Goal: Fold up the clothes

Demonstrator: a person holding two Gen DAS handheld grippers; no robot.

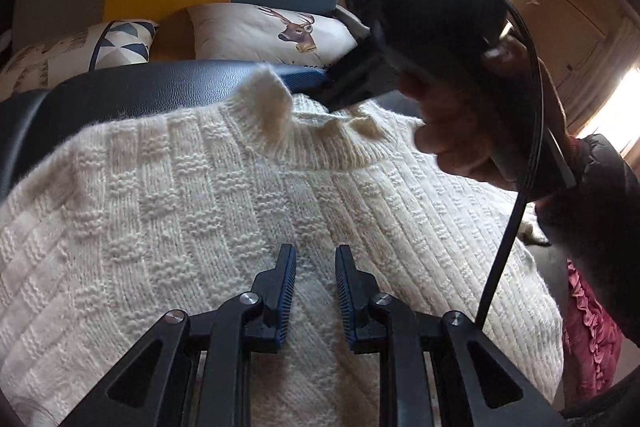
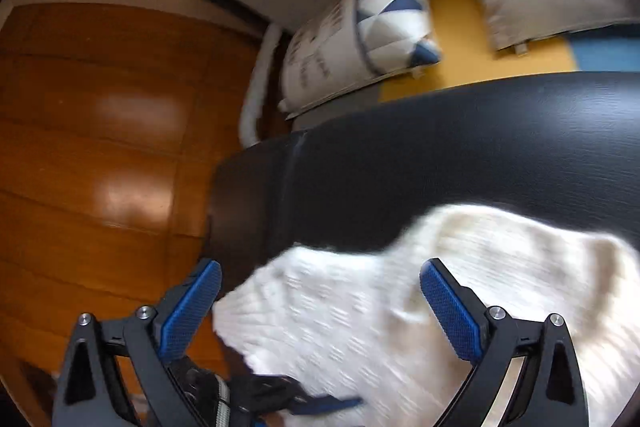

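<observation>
One cream knit sweater (image 1: 224, 195) spread across a black padded table (image 1: 120, 87), both claws over it.

Sweater covers most of the table, ribbed collar toward the far edge, where two pillows (image 1: 272, 31) sit on a yellow seat (image 2: 460, 7). Right claw (image 2: 320, 303) gapes wide, nothing between its blue pads (image 2: 452, 311), the sweater's edge lying below and between them; in the left view a hand (image 1: 460, 123) carries it just beyond the collar. Left claw (image 1: 315, 283) hangs over the sweater's middle, jaws narrowly apart, gripping no fabric.
</observation>
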